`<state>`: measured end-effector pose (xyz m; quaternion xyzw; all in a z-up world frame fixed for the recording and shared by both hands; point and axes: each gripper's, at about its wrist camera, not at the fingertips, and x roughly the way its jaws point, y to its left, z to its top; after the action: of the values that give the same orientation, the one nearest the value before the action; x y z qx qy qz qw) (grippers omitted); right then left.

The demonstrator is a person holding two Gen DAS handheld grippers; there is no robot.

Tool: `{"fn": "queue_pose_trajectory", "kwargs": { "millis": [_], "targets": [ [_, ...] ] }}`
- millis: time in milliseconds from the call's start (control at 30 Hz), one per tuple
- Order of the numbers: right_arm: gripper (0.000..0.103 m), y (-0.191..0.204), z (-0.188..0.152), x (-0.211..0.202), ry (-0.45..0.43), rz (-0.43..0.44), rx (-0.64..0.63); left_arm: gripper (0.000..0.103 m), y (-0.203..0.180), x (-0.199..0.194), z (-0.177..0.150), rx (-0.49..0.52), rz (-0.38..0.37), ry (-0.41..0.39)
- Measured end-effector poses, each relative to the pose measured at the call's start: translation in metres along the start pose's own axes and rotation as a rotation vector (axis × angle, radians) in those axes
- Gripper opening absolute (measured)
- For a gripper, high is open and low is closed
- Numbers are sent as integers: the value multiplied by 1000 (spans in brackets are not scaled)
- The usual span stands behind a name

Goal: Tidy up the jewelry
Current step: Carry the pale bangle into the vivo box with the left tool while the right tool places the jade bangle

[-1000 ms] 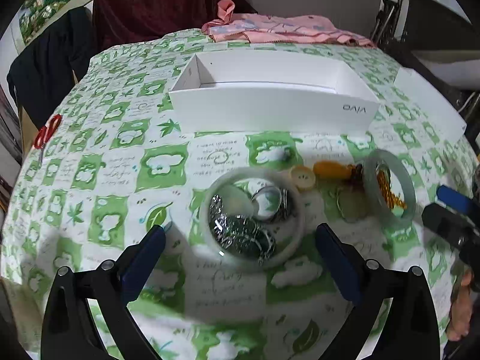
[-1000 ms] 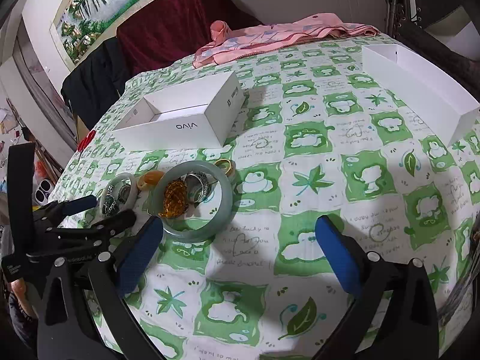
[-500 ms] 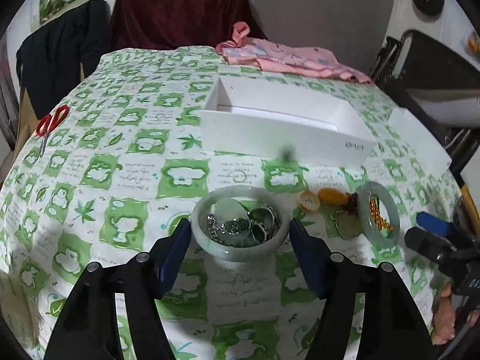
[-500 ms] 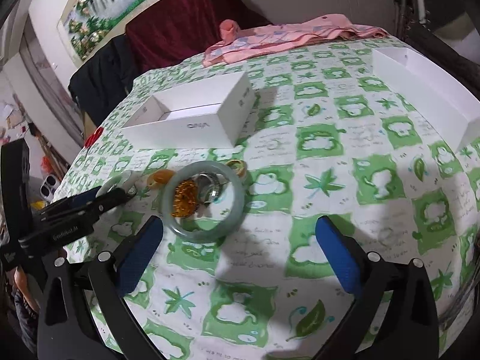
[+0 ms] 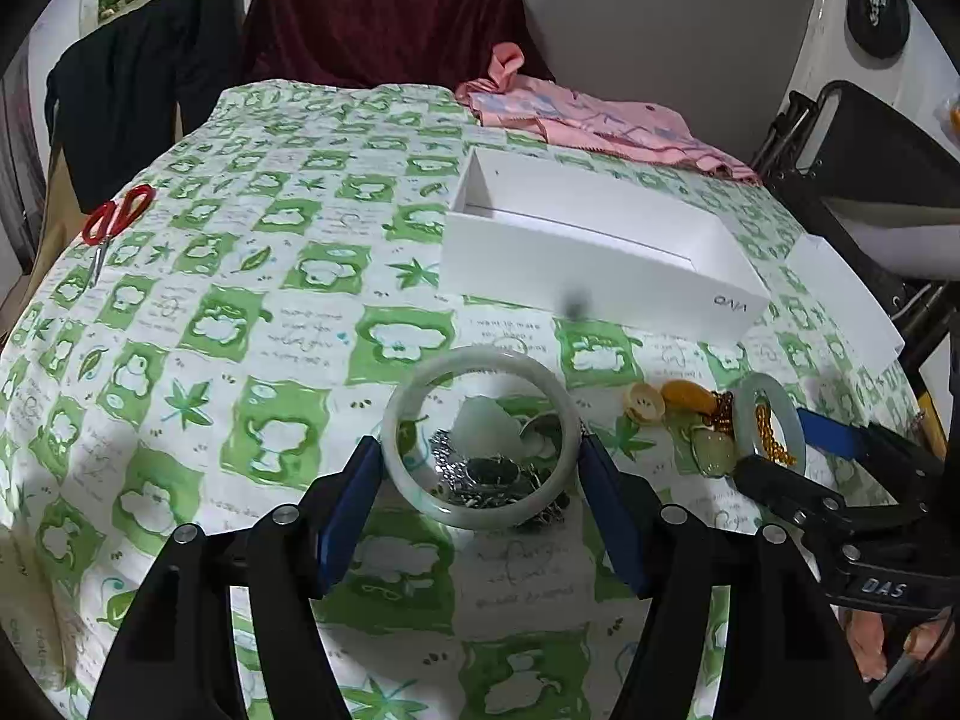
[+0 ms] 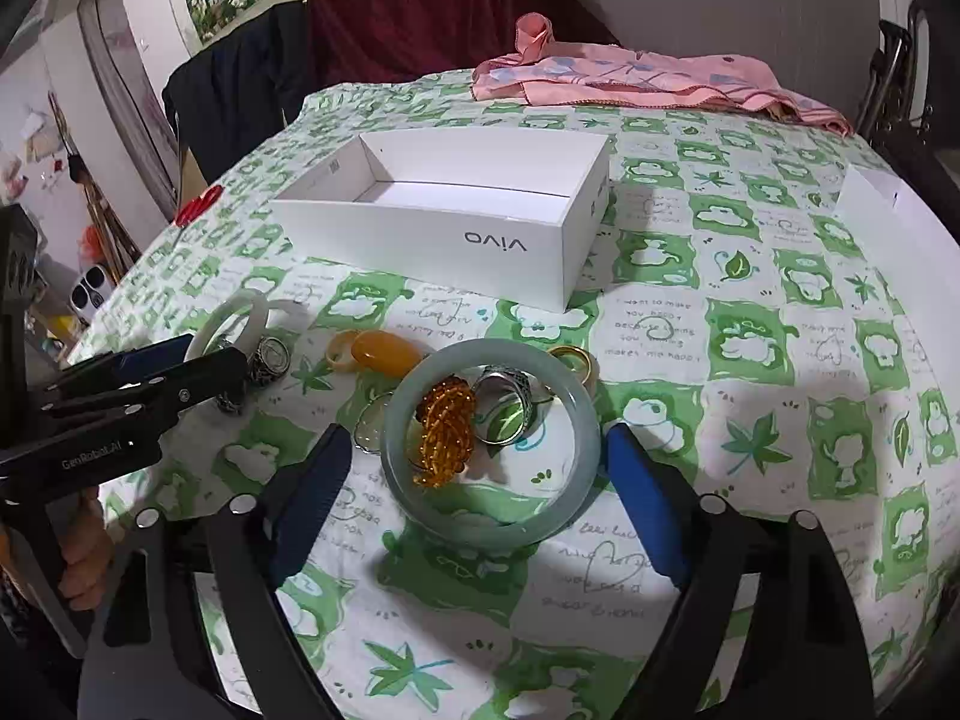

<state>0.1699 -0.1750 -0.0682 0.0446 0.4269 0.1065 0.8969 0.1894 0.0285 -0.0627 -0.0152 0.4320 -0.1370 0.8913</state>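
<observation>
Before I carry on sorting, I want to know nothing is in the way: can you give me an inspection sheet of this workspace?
Surface: green-and-white tablecloth covering the table.
Job's things: pale bangle around silver pieces; green bangle around amber beads and a silver ring; gold ring and amber stone loose beside it; open white box behind, no jewelry seen in it.
Clutter: red scissors, pink cloth, second white box.
Grippers: left hand-held gripper flanks the pale bangle, contact unclear; right hand-held gripper open, wide of the green bangle.
Cables: nothing seen.
Surroundings: dark red cover, dark clothes behind.
</observation>
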Motion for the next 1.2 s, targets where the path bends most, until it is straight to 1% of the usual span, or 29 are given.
{"fn": "queue_pose_trajectory", "kwargs": {
  "millis": [33, 167, 233, 300, 333, 367, 400, 433, 600, 633, 667, 733, 833, 867, 900, 933, 967, 1000, 1033, 1067, 1133, 1200],
  "targets": [
    [70, 1, 0, 0, -1, -4, -5, 67, -1, 1, 0, 7, 3, 5],
    [69, -1, 0, 0, -4, 21, 2, 71, -7, 7, 1, 27, 27, 21],
    [69, -1, 1, 0, -3, 25, -1, 76, -8, 11, 3, 31, 31, 31],
    [70, -1, 1, 0, -2, 26, -1, 77, -9, 14, 5, 37, 36, 33],
    [69, -1, 1, 0, -3, 27, 0, 76, -9, 14, 6, 40, 36, 30],
    [69, -1, 0, -1, -5, 33, 3, 69, -9, 13, 6, 36, 29, 26],
    [69, -2, 0, -1, -8, 42, 8, 67, -8, 12, 6, 33, 19, 22],
    [69, -3, 0, -2, -12, 52, 14, 66, -7, 10, 7, 28, 0, 16],
    [69, -8, 1, -5, -29, 76, 37, 65, -7, -3, 8, 17, -13, -42],
    [69, -10, 1, -6, -35, 78, 43, 44, -7, -5, 8, 19, -7, -56],
    [69, -10, 1, -8, -40, 79, 47, 28, -8, -6, 8, 27, -9, -58],
    [69, -12, 1, -10, -50, 78, 53, 27, -8, -4, 9, 23, -32, -42],
    [69, -15, 1, -11, -53, 73, 65, 27, -8, -3, 9, 19, -24, -36],
    [69, -16, 1, -11, -52, 74, 69, 28, -7, -3, 8, 17, -32, -34],
    [69, -17, 0, -11, -53, 74, 72, 31, -6, -2, 7, 11, -43, -25],
    [69, -18, 0, -12, -53, 74, 74, 39, -5, -1, 7, 3, -45, -18],
    [69, -18, 0, -12, -52, 74, 76, 52, -4, -1, 7, -3, -38, -19],
    [69, -19, 0, -11, -50, 76, 78, 57, -3, -2, 7, -8, -38, -24],
    [69, -19, 0, -11, -46, 78, 81, 65, -2, -4, 7, -19, -45, -32],
    [69, -20, 0, -11, -44, 80, 85, 70, -2, -6, 7, -24, -48, -44],
    [69, -23, 0, -10, -40, 85, 95, 72, -6, -7, 9, -15, -49, -55],
    [69, -25, 0, -11, -41, 84, 103, 72, -16, 0, 15, 19, -45, -41]
  ]
}}
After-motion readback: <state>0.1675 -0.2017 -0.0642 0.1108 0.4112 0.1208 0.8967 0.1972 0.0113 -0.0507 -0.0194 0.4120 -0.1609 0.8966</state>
